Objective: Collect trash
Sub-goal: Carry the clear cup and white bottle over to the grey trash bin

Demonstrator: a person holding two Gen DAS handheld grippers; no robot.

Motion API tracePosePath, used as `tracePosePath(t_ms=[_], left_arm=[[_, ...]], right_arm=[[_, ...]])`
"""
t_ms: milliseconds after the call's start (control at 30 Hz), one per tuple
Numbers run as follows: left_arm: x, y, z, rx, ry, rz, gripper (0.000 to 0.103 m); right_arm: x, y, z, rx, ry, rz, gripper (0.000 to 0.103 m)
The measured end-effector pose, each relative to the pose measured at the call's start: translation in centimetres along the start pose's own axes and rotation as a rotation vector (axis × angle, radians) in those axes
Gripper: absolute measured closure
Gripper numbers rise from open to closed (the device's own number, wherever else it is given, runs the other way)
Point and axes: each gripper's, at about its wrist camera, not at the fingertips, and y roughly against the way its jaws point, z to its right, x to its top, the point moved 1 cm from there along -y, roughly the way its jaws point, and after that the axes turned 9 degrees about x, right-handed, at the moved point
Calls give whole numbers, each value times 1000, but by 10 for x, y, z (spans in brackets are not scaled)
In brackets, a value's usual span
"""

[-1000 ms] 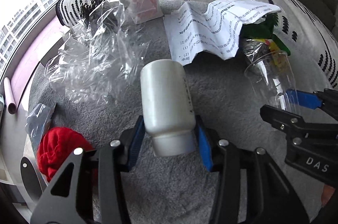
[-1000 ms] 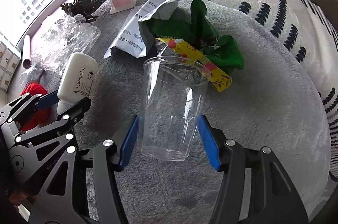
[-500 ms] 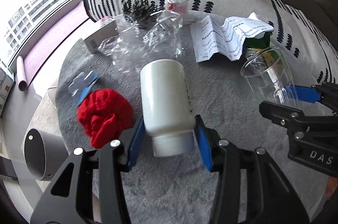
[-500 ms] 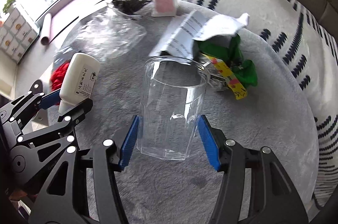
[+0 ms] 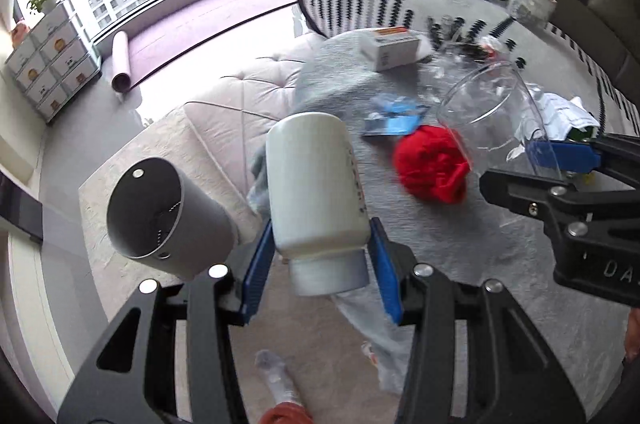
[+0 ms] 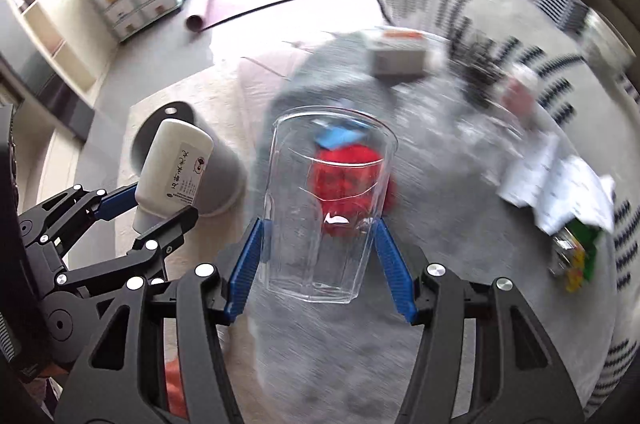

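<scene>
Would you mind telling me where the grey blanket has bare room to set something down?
The near stretch of the grey blanket, below the red cloth, is bare. Farther back it is crowded: blue packet, white box, printed paper and green wrapper.

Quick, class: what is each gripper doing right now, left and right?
Left gripper: closed on the white bottle.
Right gripper: closed on the clear plastic cup.
</scene>
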Motion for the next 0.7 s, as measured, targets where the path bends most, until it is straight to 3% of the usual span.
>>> tracePosePath(t_ms=[333, 500, 700], left_arm=[[-2, -76, -177, 157, 99, -81, 56], [-9, -123, -241, 196, 130, -107, 56], [-19, -172, -282, 205, 130, -115, 56]], right_arm=[[85, -130, -145, 120, 130, -48, 48], [109, -197, -200, 161, 193, -88, 48], [128, -262, -243, 180, 235, -124, 48]])
